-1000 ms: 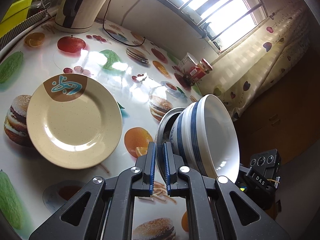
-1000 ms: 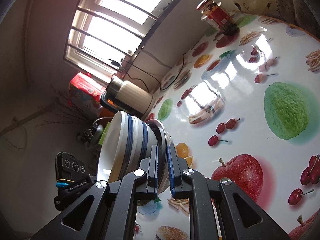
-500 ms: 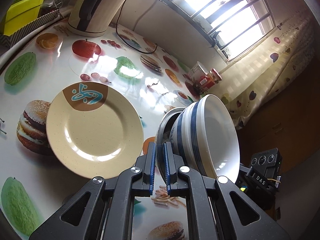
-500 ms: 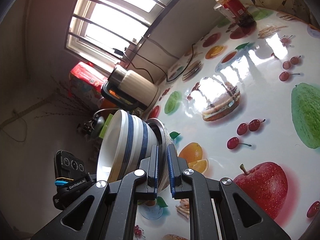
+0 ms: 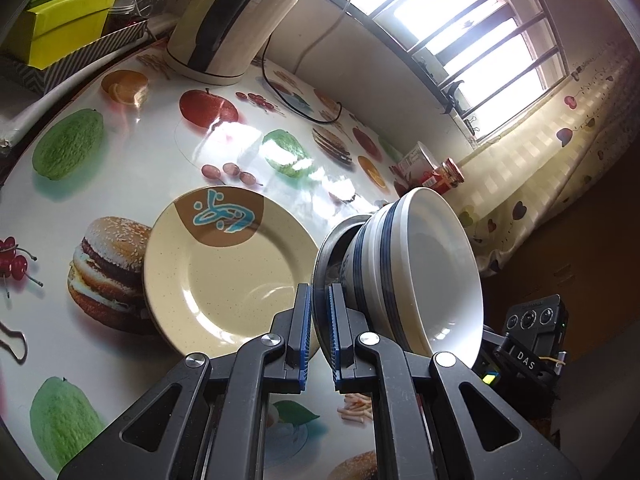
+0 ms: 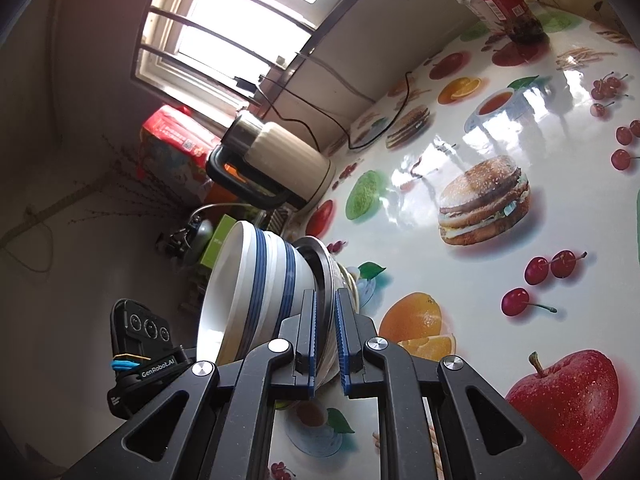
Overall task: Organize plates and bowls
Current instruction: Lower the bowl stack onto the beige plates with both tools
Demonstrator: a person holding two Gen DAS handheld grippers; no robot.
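Note:
Both grippers hold one steel plate by opposite rims, with a stack of white blue-striped bowls on it, lifted and tilted above the table. My left gripper (image 5: 319, 312) is shut on the steel plate (image 5: 326, 256); the bowls (image 5: 424, 264) sit to its right. My right gripper (image 6: 325, 320) is shut on the same plate (image 6: 322, 268), with the bowls (image 6: 256, 280) to its left. A cream plate (image 5: 228, 272) with a brown and blue mark lies flat on the table just left of the stack.
A cream electric kettle (image 5: 228, 28) with its cord stands at the table's back, also in the right wrist view (image 6: 276, 164). A red-labelled jar (image 6: 508, 4) and a carton (image 5: 416, 162) stand near the window. Green boxes (image 5: 64, 20) sit beyond the table edge.
The plate with the bowls has moved across the table toward the cream plate, which now lies right beside it. Both grips are unchanged.

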